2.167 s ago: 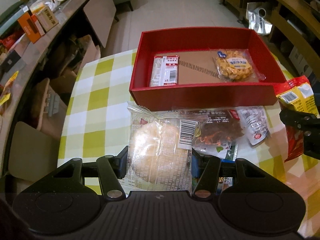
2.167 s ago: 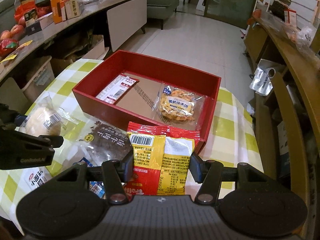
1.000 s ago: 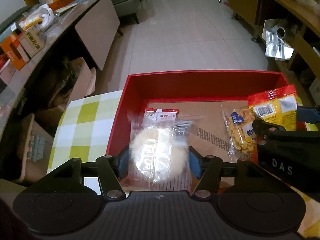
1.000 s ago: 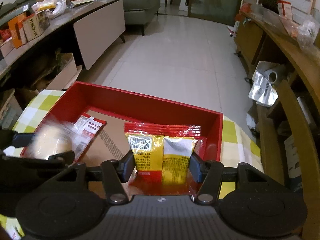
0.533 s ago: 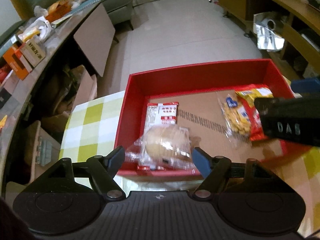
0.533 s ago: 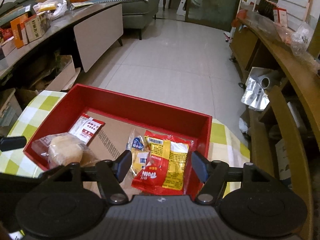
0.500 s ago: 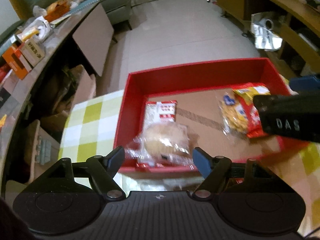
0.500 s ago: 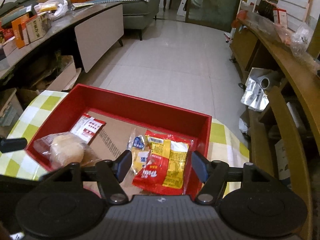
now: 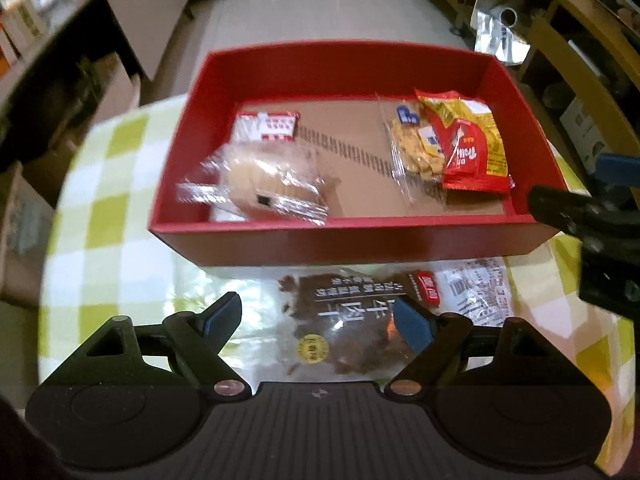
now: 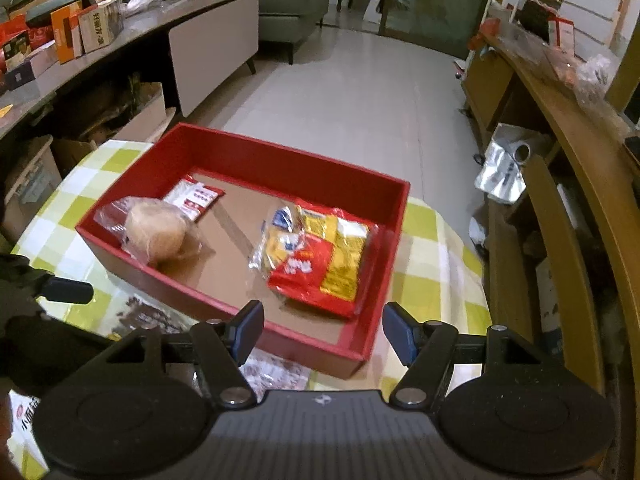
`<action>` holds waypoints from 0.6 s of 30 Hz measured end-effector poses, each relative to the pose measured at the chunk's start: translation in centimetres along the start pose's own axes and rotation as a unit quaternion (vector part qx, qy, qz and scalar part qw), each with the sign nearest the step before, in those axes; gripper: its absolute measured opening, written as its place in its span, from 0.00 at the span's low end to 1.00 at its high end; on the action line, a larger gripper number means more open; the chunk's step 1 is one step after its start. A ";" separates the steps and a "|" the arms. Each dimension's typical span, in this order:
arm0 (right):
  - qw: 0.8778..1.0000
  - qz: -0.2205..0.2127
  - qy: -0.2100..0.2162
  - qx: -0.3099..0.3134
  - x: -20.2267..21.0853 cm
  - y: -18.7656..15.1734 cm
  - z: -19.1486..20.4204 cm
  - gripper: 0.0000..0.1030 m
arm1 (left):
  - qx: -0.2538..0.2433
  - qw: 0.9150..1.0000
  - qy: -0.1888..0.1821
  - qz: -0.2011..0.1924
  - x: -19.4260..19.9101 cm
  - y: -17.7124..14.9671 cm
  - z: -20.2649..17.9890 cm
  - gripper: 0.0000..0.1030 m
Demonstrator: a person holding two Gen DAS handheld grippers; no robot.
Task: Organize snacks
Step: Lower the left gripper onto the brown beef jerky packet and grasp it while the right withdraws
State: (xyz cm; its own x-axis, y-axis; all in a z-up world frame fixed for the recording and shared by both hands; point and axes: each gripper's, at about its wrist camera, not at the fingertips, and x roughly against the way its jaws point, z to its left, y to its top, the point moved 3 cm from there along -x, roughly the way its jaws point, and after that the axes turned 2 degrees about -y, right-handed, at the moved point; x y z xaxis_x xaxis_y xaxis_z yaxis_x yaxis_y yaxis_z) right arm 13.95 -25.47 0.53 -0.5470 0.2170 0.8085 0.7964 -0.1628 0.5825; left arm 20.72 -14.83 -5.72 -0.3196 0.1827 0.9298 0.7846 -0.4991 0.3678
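The bun in its clear wrapper [image 9: 264, 184] lies in the near-left corner of the red box [image 9: 360, 242], partly over a small red-and-white packet [image 9: 266, 126]. The red-and-yellow chip bag [image 9: 470, 148] rests at the right end, overlapping a clear bag of yellow crackers [image 9: 412, 148]. Outside the box, just beside its near wall, the dark jerky pack [image 9: 344, 320] and a white printed packet [image 9: 476, 292] wait on the green-checked counter [image 9: 104, 208].

My left hand-held gripper [image 9: 318, 320] hangs open above the jerky pack, its jaws just widened, the pads not pressing on the pack. My right hand-held gripper [image 10: 322, 332] is open too and holds nothing, poised over the box's near wall.

The risks, as I judge them: closing on the slick jerky pack at one edge could let it slide out or drag the white packet along. The right hand-held gripper sits close to the box wall, so a careless move could nudge the box across the cloth. The bun is soft, and anything dropped on it may crush it.
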 end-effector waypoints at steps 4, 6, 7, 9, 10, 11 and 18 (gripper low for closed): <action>1.000 0.009 0.005 -0.001 -0.6 -0.3 -0.2 0.73 | 0.016 1.000 -0.021 0.008 -1.1 0.5 -0.5 0.94; 1.000 0.012 0.007 0.000 -0.8 -0.4 -0.2 0.73 | 0.026 0.999 -0.024 0.015 -1.7 0.7 -0.7 0.95; 1.000 0.012 0.005 0.002 -0.9 -0.4 -0.2 0.73 | 0.030 0.999 -0.026 0.018 -2.0 0.8 -0.9 0.96; 1.000 0.013 0.004 0.001 -1.0 -0.5 -0.4 0.73 | 0.031 0.999 -0.016 0.023 -2.6 0.7 -1.4 0.98; 1.000 0.013 0.005 -0.002 -1.0 -0.5 -0.6 0.73 | 0.027 0.999 -0.010 0.023 -2.8 0.7 -1.7 0.98; 1.000 0.014 0.007 -0.005 -1.0 -0.5 -0.8 0.73 | 0.022 1.000 -0.004 0.022 -2.9 0.7 -2.0 0.99; 1.000 0.024 0.005 -0.008 -1.4 -0.9 -1.3 0.73 | -0.006 1.000 0.025 0.013 -3.8 0.4 -3.7 1.00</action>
State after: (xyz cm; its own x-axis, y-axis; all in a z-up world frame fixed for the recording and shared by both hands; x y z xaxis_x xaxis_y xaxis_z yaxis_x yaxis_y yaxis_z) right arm 13.65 -26.85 -1.07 -0.5107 0.1994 0.8363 0.8179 -0.1873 0.5441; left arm 20.28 -18.80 -9.19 -0.3252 0.1276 0.9370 0.7863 -0.5139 0.3429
